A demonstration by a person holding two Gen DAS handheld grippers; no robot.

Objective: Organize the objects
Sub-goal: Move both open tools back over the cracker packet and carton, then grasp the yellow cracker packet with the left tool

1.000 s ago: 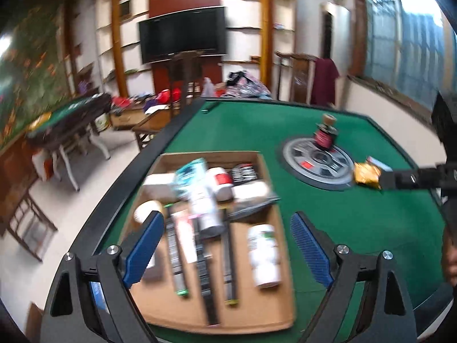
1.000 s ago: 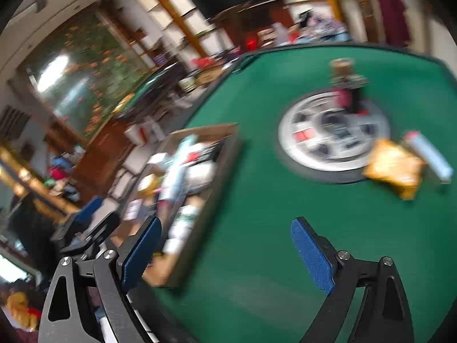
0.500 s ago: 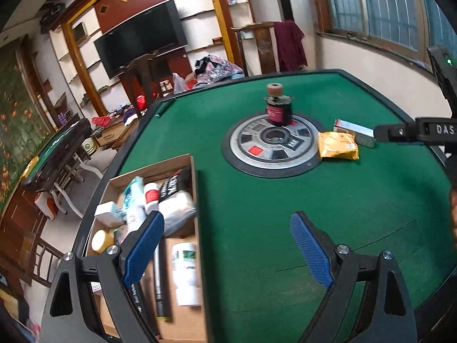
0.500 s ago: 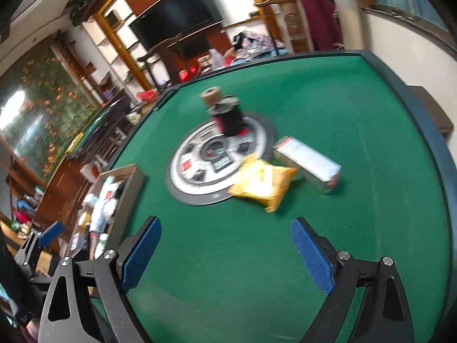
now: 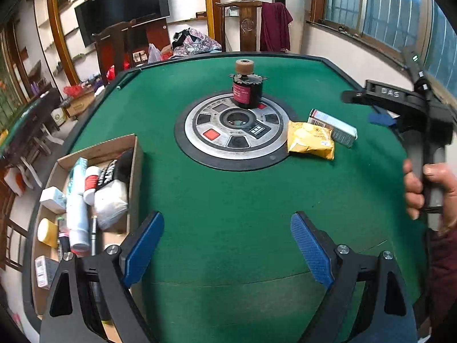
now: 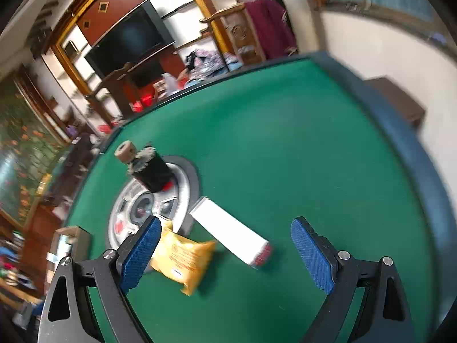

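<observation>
On the green felt table lie a yellow snack packet [image 5: 310,140] [image 6: 183,257] and a long white carton [image 5: 332,127] [image 6: 230,237], side by side. A dark jar with a cork lid [image 5: 244,86] [image 6: 145,164] stands on the round metal disc [image 5: 234,130] [image 6: 148,203]. My left gripper [image 5: 227,245] is open over bare felt, nothing between its blue pads. My right gripper [image 6: 225,250] is open, hovering above the packet and carton. A hand [image 5: 428,188] holds it at the right of the left wrist view.
A cardboard box [image 5: 134,154] [image 6: 72,233] at the table's left holds several bottles, tubes and small packs. The raised dark table rim [image 6: 414,154] curves along the right. Chairs, a television and shelves stand beyond the far edge.
Both grippers swung right, away from the cardboard box. The left now looks at the table middle. The right has closed in on the packet and carton. Both stayed open.
</observation>
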